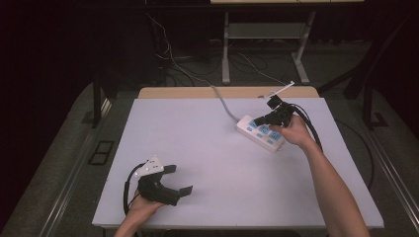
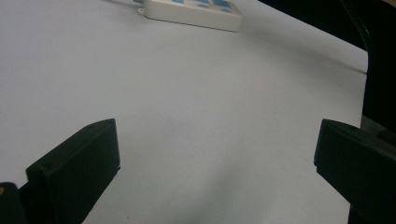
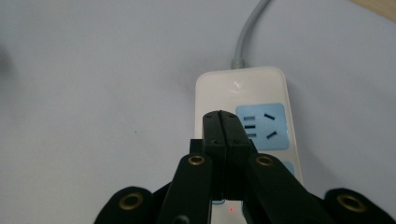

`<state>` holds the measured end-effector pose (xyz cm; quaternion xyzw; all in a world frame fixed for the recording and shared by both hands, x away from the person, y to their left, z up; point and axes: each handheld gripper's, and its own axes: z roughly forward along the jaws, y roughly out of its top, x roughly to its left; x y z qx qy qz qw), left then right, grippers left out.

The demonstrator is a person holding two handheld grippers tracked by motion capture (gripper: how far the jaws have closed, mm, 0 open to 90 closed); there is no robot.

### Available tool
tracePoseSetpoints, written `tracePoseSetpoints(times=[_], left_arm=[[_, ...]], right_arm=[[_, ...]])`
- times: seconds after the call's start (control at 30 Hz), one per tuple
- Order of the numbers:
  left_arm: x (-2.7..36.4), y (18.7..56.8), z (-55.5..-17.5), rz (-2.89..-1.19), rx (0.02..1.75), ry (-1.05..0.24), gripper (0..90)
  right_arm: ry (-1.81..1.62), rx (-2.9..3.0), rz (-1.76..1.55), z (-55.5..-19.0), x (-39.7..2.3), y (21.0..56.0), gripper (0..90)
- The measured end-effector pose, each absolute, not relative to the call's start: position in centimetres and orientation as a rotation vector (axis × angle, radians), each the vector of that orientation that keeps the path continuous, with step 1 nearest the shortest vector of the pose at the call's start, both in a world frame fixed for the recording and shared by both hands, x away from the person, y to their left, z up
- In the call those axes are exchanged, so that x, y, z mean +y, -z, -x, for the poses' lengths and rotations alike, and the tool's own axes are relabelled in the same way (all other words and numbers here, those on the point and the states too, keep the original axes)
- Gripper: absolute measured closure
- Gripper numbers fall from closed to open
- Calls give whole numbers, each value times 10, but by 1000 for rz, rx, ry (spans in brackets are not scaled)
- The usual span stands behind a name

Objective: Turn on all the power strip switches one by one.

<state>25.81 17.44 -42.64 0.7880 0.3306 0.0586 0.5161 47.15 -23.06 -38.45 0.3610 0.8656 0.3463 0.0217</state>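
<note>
On the table, high view: the power strip (image 1: 261,132) lay at the far right of the white table (image 1: 207,163); the right gripper (image 1: 273,114) hung over it, and the left gripper (image 1: 180,180) rested near the front left edge.
Left gripper view: jaws stood wide apart over bare table, nothing between them; the strip (image 2: 194,11) lay well off.
Right gripper view: jaws pressed together, empty, just above the strip (image 3: 247,93) beside a blue socket (image 3: 260,126).
Risk: the closed tips could likely catch the strip's edge and shove it sideways, dragging its grey cord (image 3: 250,32).
</note>
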Motion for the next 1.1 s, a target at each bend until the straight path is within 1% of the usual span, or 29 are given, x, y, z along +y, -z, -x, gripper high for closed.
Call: tracePoseSetpoints(times=[0.3, 1.1], left_arm=[[174, 426, -258, -1891, 792, -139, 0], [175, 426, -258, -1891, 787, -140, 0]], right_arm=[[-1063, 2689, -1093, -480, -219, 378, 900], [-994, 2747, -1109, -489, -204, 402, 899]])
